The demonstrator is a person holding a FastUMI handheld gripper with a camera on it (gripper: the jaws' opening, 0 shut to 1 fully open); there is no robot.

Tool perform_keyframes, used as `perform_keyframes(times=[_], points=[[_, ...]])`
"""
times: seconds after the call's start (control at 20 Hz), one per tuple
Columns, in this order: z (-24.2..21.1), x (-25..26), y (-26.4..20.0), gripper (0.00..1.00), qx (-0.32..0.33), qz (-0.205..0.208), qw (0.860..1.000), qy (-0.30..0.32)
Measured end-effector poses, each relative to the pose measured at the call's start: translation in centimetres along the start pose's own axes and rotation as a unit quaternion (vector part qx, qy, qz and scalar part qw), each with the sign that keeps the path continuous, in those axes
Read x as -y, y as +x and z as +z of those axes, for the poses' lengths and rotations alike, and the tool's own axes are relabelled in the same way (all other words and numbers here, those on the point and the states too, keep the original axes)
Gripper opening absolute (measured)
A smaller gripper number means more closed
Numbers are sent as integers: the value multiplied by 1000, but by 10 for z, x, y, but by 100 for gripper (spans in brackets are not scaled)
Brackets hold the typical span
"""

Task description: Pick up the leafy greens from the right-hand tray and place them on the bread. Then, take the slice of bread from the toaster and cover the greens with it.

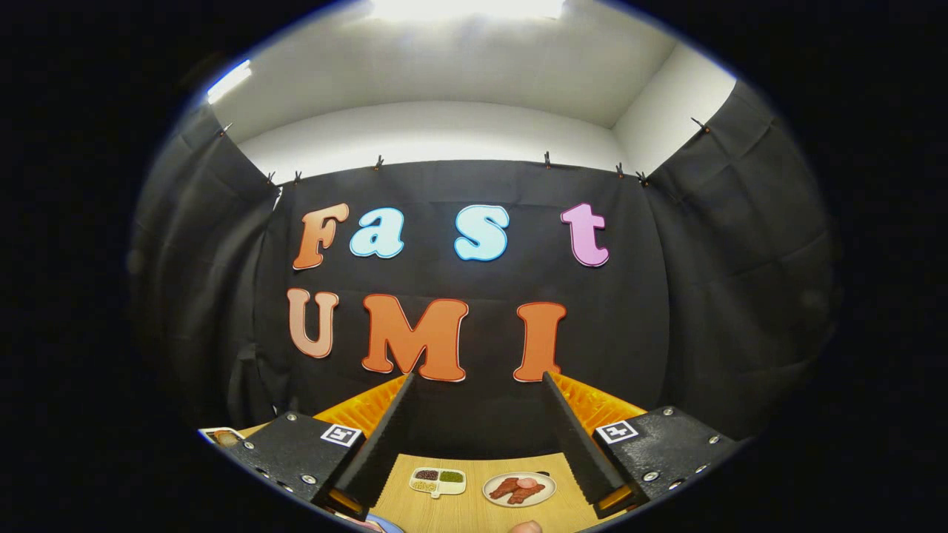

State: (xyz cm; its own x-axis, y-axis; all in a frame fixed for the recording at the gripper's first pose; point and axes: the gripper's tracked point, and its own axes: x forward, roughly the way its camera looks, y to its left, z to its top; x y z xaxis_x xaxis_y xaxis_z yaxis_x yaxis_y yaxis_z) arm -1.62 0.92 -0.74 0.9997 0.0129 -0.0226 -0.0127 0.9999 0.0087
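Observation:
My gripper (478, 379) is raised and tilted up toward the booth's back wall. Its two black ribbed fingers (385, 437) stand wide apart, open, with nothing between them. Low between the fingers I see a strip of the wooden table (474, 514). On it lie a small white divided dish (438, 481) with dark, yellow and green fillings and a round white plate (519, 489) carrying reddish-brown meat pieces. Both lie beyond the fingers, well below the tips.
A blue-and-white rim (384, 525) peeks out by the base of the left finger. A small pinkish rounded thing (526, 527) sits at the table's near edge; I cannot tell what it is. A printed card (221, 437) lies far left.

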Motion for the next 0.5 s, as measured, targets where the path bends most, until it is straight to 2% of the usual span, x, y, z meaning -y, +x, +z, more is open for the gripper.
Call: perform_keyframes(times=[0.2, 0.4, 0.5], points=[[-18, 3, -4, 99, -11, -9, 1000, -2], [-73, 9, -5, 99, -70, -22, 997, -10], [-97, 7, -8, 99, -98, -16, 995, -20]])
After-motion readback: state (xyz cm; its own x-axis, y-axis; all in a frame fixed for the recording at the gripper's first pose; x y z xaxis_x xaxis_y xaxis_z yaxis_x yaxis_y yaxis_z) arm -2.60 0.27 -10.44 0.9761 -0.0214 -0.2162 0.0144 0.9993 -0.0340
